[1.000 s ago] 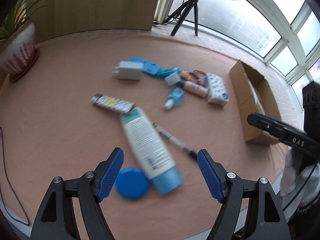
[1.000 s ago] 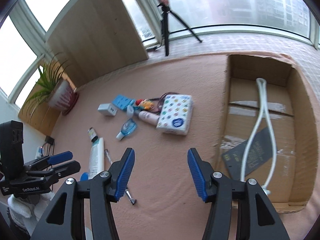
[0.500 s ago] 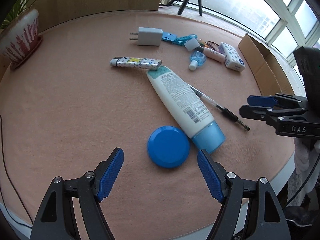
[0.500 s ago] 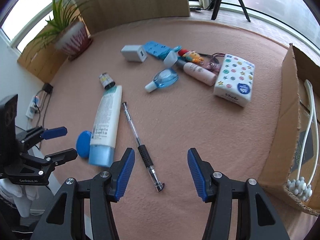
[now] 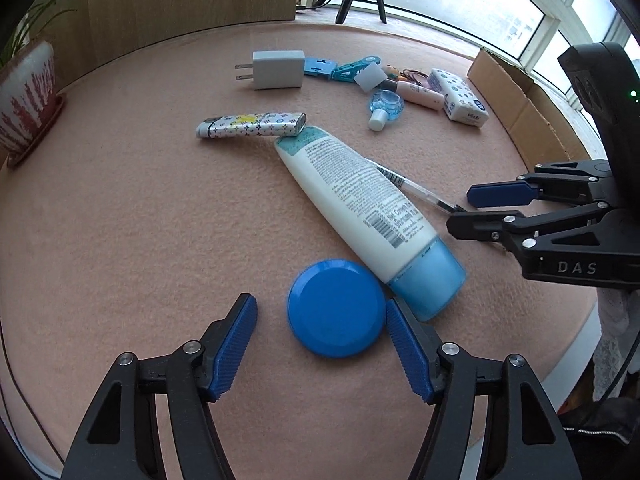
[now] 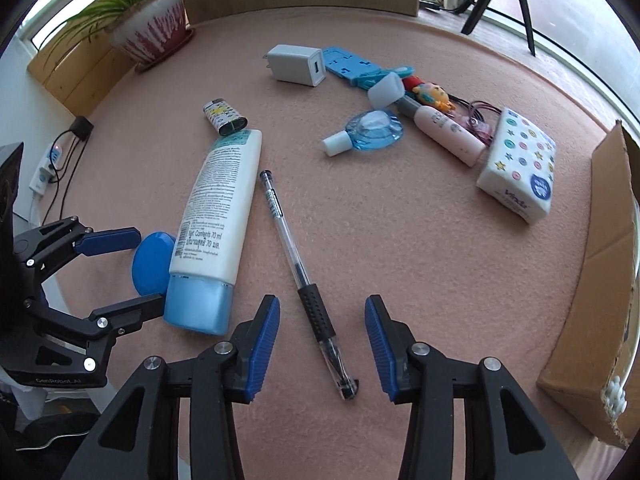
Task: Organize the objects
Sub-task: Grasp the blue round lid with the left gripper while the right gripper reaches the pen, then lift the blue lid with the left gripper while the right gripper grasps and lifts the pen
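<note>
**Both claws closing over the blue disc and the pen**

Left gripper (image 5: 320, 340) hangs steeply over the pink cloth-covered table (image 5: 120, 220), its jaws fairly wide and closing. The flat blue round lid (image 5: 337, 307) lies between them, nearer the right pad; whether that pad touches its edge cannot be told, and the left pad stands clear of it. At one o'clock from the lid, touching or nearly so, lies the white lotion tube (image 5: 356, 196) with its pale blue cap toward the camera.

Right gripper (image 6: 322, 346) also points down, its jaws narrower and closing, with the writing end of the clear pen (image 6: 298, 264) between them. Neither pad presses on the pen. From the right wrist view the pen runs toward eleven o'clock, beside the tube and a little apart from it.

At the tube's far end a patterned lighter-shaped case (image 5: 250, 125) touches its crimped edge. Further off, toward twelve o'clock in the left wrist view, sits a white charger plug (image 5: 278, 69). At one o'clock from there a loose cluster holds a small round blue bottle (image 6: 370, 132), a pink bottle (image 6: 448, 134) and a spotted tissue pack (image 6: 520, 168).

An open cardboard box (image 6: 600, 280) stands at three o'clock in the right wrist view, and a potted plant (image 6: 150, 20) at eleven o'clock.
</note>
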Tool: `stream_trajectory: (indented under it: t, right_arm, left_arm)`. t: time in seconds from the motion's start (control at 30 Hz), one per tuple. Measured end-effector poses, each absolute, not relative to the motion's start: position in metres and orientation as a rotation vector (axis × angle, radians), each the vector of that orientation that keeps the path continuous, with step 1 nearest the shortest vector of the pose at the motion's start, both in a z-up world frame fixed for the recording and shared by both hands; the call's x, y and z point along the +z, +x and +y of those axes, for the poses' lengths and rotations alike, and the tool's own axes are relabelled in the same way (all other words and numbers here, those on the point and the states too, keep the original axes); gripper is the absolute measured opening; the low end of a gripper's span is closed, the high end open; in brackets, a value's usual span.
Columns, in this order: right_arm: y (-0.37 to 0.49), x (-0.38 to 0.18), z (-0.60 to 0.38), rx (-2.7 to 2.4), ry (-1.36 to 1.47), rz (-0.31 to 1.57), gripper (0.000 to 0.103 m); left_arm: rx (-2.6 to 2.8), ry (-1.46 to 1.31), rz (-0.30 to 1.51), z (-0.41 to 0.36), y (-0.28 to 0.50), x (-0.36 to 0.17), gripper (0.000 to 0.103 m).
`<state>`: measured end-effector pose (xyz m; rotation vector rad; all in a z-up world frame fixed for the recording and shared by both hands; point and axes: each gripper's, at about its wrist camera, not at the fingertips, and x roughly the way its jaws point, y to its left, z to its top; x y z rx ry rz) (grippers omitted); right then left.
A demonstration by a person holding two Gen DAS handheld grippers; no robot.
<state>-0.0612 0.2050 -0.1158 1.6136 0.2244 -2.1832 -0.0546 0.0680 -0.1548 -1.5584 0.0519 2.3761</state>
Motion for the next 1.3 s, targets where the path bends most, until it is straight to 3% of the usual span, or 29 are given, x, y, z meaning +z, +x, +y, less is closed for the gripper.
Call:
stream_trajectory:
  t: [0.33,0.57,0.63,0.8,1.3]
  right_arm:
    - [-0.067,-0.117,0.190,-2.203,1.608,0.289,0.034]
    - [-0.066,-0.118,0.186,-2.229,1.598,0.325,0.022]
    - [-0.066,-0.118,0.188,-2.225,1.597,0.317,0.014]
    - [-0.067,-0.118,0.187,-2.233,1.602,0.267,0.009]
    - [-0.051,-0.114,0.217,-2.285,1.624,0.024,0.009]
  left_arm:
    - [2.444,-1.536,0.096,0.068,-0.062,-0.156,0.054]
    - [2.449,-1.532,0.050,0.059,-0.063,-0.156,0.054]
    - [2.451,-1.529,0.042,0.057,-0.061,-0.156,0.054]
    - [2.456,-1.529,-0.015,0.050,-0.059,-0.155,0.054]
    - [2.475,-1.532,-0.169,0.035,-0.061,-0.148,0.054]
